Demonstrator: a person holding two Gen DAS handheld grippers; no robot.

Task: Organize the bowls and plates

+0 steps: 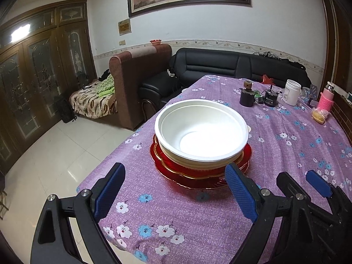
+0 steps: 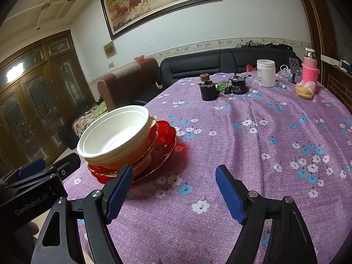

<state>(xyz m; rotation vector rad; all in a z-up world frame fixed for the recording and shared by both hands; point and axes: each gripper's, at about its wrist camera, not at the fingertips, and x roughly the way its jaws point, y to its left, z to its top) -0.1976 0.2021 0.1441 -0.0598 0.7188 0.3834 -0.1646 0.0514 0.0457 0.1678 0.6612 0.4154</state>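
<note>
A stack of white bowls (image 1: pixel 198 132) sits nested on red, gold-rimmed plates (image 1: pixel 167 169) on the purple flowered tablecloth (image 1: pixel 176 220), close to the table's left edge. My left gripper (image 1: pixel 176 190) is open and empty just in front of the stack, with its right finger overlapping the plates' near rim in the picture. The right gripper (image 1: pixel 303 182) shows at that view's lower right. In the right wrist view the bowls (image 2: pixel 110 134) and plates (image 2: pixel 165 136) lie to the left, and my right gripper (image 2: pixel 175 192) stands open over bare cloth. The left gripper (image 2: pixel 50 165) is beside the stack.
At the table's far end stand a dark cup (image 1: pixel 246 98), a small black device (image 1: pixel 270 99), a white jar (image 1: pixel 292 92) and a pink bottle (image 1: pixel 327 99). The table's left edge drops to a tiled floor (image 1: pixel 55 149). Sofas stand behind the table.
</note>
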